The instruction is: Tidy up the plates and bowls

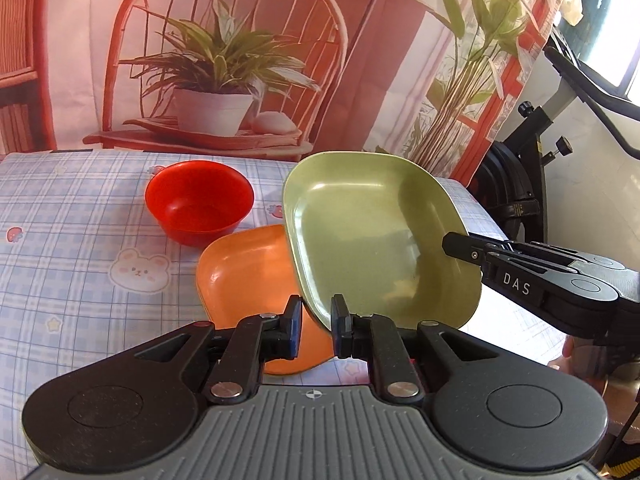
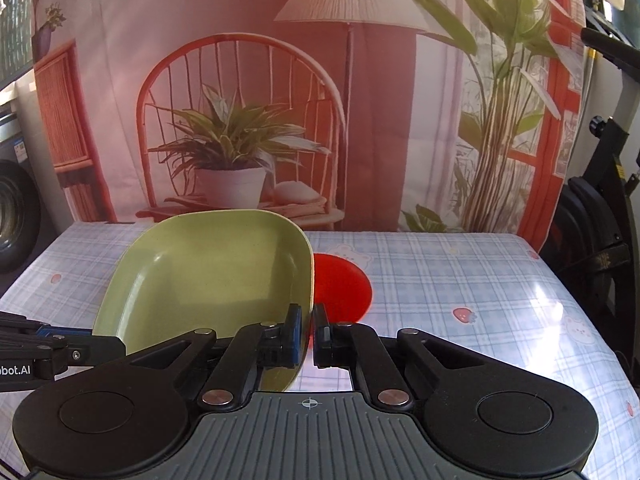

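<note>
A green square plate [image 1: 376, 236] is held tilted above the table. My right gripper [image 2: 310, 330] is shut on its rim; in the left wrist view it reaches in from the right [image 1: 472, 256]. My left gripper [image 1: 316, 326] is open, its jaws on either side of the plate's near edge without pinching it. The plate also shows in the right wrist view [image 2: 212, 280]. An orange square plate [image 1: 248, 276] lies on the table under the green one. A red bowl [image 1: 198, 200] stands behind it, partly hidden in the right wrist view [image 2: 344, 288].
The table has a blue checked cloth [image 1: 72, 240] with bears and strawberries. A printed backdrop [image 2: 320, 100] hangs behind it. An exercise bike [image 1: 532, 168] stands off the table's right edge.
</note>
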Available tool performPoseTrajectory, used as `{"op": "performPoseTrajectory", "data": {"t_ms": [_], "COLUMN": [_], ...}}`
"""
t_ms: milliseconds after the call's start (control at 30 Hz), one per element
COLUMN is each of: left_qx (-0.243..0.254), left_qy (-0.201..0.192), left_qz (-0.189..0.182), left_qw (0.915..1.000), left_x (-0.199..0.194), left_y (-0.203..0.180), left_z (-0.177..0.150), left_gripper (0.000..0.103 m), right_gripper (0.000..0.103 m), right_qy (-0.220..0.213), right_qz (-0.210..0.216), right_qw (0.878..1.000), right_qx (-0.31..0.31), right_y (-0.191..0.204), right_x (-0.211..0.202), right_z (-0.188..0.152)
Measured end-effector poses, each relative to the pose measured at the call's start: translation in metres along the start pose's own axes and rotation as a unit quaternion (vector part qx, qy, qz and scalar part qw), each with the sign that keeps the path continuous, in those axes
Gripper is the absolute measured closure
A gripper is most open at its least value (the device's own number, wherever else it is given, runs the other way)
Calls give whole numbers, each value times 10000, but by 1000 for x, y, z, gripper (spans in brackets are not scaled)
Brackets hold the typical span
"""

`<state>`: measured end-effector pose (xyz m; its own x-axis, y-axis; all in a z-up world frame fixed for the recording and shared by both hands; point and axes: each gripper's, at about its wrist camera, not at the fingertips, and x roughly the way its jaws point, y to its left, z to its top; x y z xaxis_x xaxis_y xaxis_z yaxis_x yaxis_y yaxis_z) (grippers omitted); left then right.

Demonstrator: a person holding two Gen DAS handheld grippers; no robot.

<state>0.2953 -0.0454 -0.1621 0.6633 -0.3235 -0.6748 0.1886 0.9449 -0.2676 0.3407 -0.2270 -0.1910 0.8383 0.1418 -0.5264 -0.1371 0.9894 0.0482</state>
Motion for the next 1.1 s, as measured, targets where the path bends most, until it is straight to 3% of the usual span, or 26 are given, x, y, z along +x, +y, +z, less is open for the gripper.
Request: {"op": "performPoseTrajectory", "data": {"t_ms": [267, 567, 1100], "left_qx": [-386, -610, -766], "left_qy": [-13, 105, 152], "left_qz": [84, -184, -142], "left_qw": [9992, 9979, 9968], "left_x": [-2, 10, 17], "left_y": [27, 44, 55], "left_z": [-15, -31, -31], "left_gripper": [86, 84, 83], "right_gripper": [98, 97, 96], "right_qy": [381, 764, 903], "right_qz": [73, 31, 19], "right_qw": [9978, 9952, 9905], "right_qx": [-541, -618, -1033], "right_y": [35, 42, 62], "right_x": [26, 55, 86], "right_z": [-3, -9, -6]}}
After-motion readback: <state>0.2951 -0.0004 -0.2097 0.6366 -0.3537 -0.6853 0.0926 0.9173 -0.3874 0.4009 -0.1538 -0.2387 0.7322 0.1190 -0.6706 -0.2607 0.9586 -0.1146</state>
